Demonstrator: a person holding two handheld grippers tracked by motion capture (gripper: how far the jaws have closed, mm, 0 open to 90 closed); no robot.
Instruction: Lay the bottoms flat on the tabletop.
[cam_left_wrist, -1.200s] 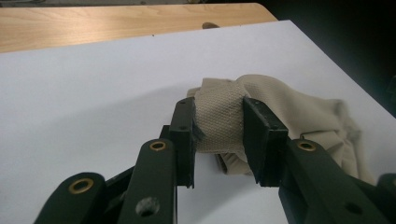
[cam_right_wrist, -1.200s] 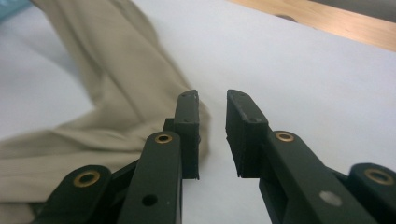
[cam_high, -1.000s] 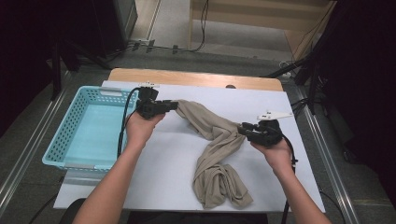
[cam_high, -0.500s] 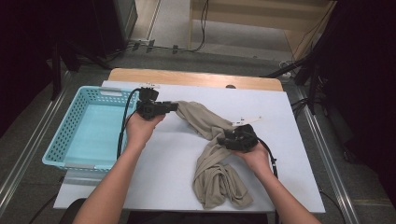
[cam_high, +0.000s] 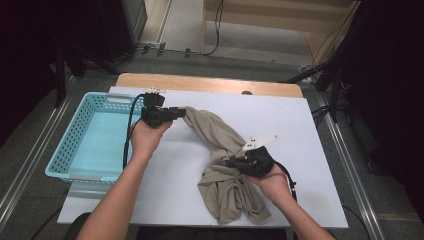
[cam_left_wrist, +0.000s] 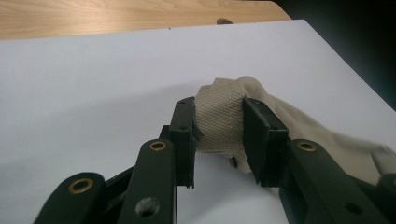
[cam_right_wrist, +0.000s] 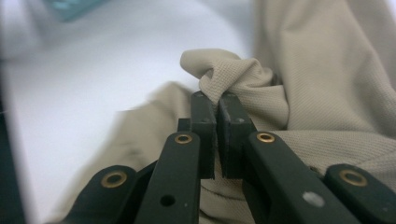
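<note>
The right tool (cam_right_wrist: 217, 100) has just been closing, and its jaws now stand together with a pinched fold of the beige garment (cam_high: 220, 145) caught between them, near the middle of the cloth where it bunches toward the person's side of the desk (cam_high: 300, 130). The left tool (cam_left_wrist: 218, 123) is clamped on a thick rolled wad of the same garment at its far end, close to the turquoise basket (cam_high: 65, 150) that sits at the left edge of the desk. Between the two grips the cloth runs as a twisted band across the white surface, and the rest lies in a crumpled heap just in front of the right hand (cam_high: 272, 182). The step in hand looks like securing a second hold on the garment. The next move probably calls for lifting both grips together, keeping the fabric taut enough not to drag, and carrying it leftward over the basket's rim.
</note>
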